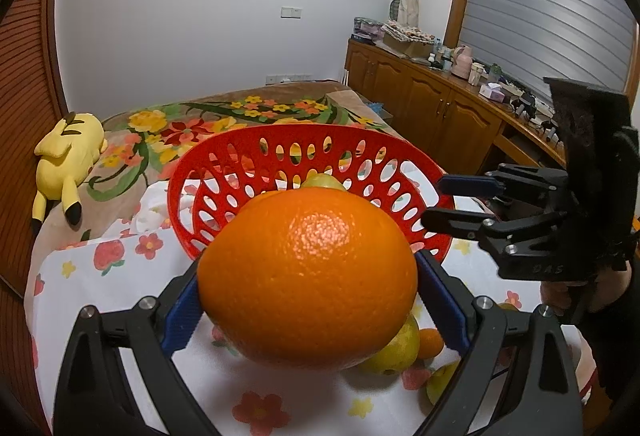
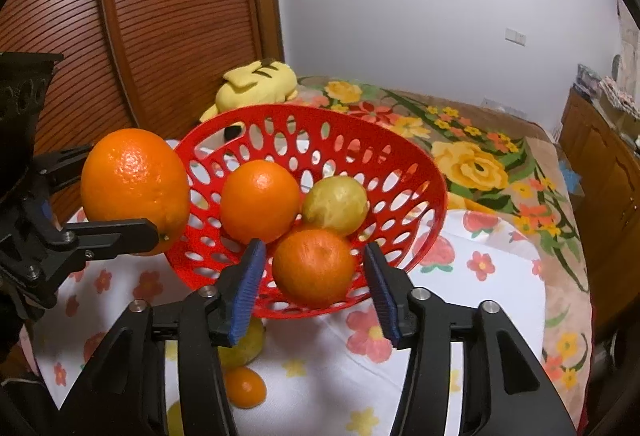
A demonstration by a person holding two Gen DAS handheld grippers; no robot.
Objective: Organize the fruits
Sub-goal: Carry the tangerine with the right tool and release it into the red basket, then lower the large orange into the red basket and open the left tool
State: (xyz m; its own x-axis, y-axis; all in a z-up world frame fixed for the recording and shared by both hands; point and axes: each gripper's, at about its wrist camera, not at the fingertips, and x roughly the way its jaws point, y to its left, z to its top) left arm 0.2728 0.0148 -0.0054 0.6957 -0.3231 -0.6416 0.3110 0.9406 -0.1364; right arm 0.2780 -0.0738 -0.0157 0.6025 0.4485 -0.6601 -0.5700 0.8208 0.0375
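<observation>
The left gripper [image 1: 308, 312] clamps a big orange [image 1: 308, 284] just outside the basket [image 2: 434, 172] rim — next, lift it over. The right gripper [image 2: 316, 288] stands open, empty, astride an orange [image 2: 314, 266] already in the basket.

You had one red perforated basket [image 2: 400, 164] with three fruits in it: two oranges [image 2: 260, 200] and one yellow-green pear [image 2: 335, 205]. A third, larger orange [image 2: 134, 184] sat clamped outside the rim. Below on the cloth you had two more pears [image 1: 396, 352], one small mandarin [image 2: 245, 386], and one yellow plush toy [image 1: 68, 164] on the bed.
</observation>
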